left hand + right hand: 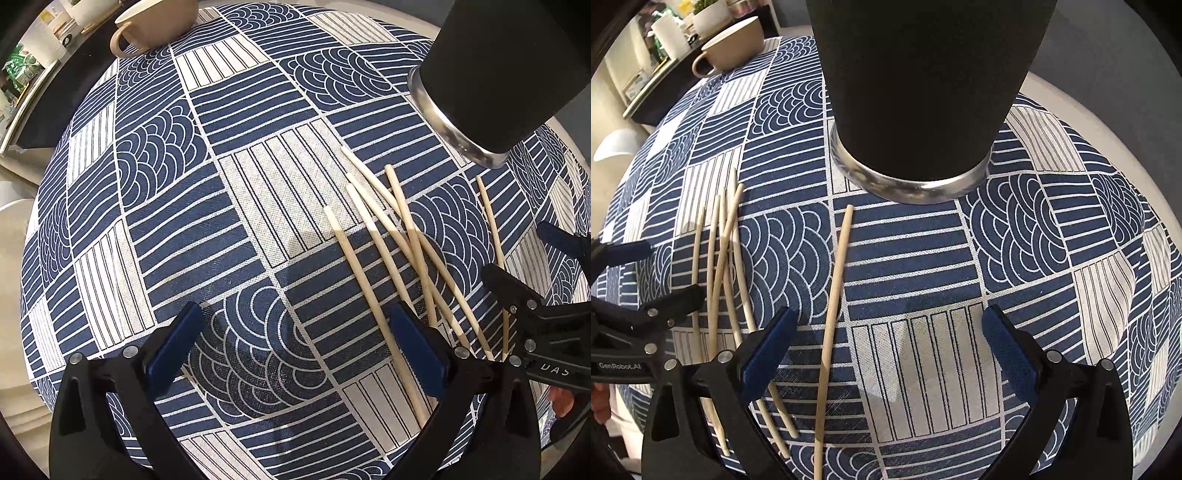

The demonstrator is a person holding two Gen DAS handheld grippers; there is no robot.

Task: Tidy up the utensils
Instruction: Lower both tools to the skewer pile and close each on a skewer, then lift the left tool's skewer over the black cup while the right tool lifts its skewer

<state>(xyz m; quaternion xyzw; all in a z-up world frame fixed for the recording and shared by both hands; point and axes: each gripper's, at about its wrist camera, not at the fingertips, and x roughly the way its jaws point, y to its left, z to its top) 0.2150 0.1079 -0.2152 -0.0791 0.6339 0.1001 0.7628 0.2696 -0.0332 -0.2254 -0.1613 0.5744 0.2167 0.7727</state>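
Observation:
Several pale wooden chopsticks (400, 245) lie loosely crossed on the blue-and-white patterned tablecloth (236, 206), right of my open, empty left gripper (295, 325). One single chopstick (833, 306) lies apart from the pile (724, 266), just inside my right gripper's left finger. My right gripper (886, 325) is open and empty, pointing at a tall black tumbler with a steel base (923, 110), which stands upright just ahead. The tumbler also shows at the upper right in the left wrist view (491, 74). The right gripper shows at the right edge in the left wrist view (532, 280).
A beige mug (155, 26) stands at the far edge of the round table; it also shows in the right wrist view (733, 44). Beyond it, a shelf holds white containers (670, 37). The left gripper's body (635, 310) sits at the left edge.

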